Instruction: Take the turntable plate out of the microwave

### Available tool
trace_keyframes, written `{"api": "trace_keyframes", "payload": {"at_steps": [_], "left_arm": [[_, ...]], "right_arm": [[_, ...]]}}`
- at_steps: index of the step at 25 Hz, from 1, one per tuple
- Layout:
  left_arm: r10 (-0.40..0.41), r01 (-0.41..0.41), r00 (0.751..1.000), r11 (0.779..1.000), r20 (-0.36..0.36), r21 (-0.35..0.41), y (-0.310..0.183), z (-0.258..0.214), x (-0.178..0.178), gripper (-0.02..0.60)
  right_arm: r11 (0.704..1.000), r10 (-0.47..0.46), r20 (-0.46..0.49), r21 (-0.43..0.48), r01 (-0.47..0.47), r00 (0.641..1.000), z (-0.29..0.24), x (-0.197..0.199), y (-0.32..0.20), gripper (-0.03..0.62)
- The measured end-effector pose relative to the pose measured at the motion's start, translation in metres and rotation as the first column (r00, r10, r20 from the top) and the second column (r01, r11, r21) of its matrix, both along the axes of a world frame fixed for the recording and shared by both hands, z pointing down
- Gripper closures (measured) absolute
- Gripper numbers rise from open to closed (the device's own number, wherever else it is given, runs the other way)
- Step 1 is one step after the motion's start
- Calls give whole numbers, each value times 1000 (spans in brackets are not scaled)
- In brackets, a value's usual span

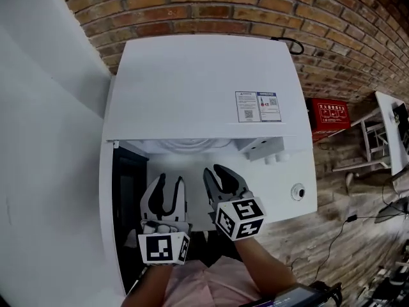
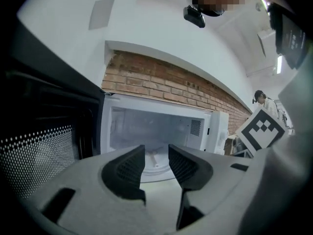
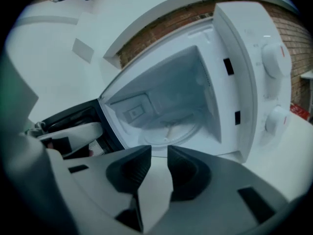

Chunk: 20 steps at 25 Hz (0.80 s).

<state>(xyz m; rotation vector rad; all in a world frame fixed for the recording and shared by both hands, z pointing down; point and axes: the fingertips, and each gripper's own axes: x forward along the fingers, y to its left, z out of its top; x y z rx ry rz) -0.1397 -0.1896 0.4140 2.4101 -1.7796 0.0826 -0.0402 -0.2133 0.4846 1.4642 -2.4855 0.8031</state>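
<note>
Door point(image 1: 128, 197) open, plate point(image 3: 171, 131) sits inside microwave point(image 1: 204, 88); left claw point(image 1: 170, 181) and right claw point(image 1: 212, 169), both apart and empty, face it to reach in.

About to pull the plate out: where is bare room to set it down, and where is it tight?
Bare: the white microwave's flat top, from the brick wall forward, left of two stickers; the white counter strip before the cavity. Tight: the cavity mouth, dark open door at left, left gripper and right gripper side by side.
</note>
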Motion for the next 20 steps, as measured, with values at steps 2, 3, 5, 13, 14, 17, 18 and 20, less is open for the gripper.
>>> {"api": "trace_keyframes", "payload": {"at_steps": [2,3,5,13,14,17,18,20], "left_arm": [[0,0,1000,1000,-3,-19,-2,7,3,428],[1,-2,1000,1000,-3,-29,-3,11,4,428],[7,-7,1000,999,0,-49,-4,19,7,428],[-26,26,1000,996,3,-86,-10,33,-4,426],[-31,31,1000,996,1,-88,-11,34,-6,426],[-38,38,999,995,1,-95,-10,36,-8,426],[-39,39,999,995,0,-96,-9,36,-8,426],[-42,42,999,994,-1,-97,-8,35,-9,426]], "right_arm": [[999,12,55,-48,-10,998,13,-3,-8,484],[997,15,79,-72,-9,997,19,-5,-11,476],[994,11,113,-111,2,993,30,-11,-18,454],[975,36,313,-218,35,949,48,-27,-41,429],[972,46,347,-232,38,937,47,-28,-44,428],[949,130,470,-315,29,873,48,-27,-47,445],[936,167,509,-352,27,844,49,-26,-47,450],[903,246,564,-428,25,788,51,-25,-47,462]]}}
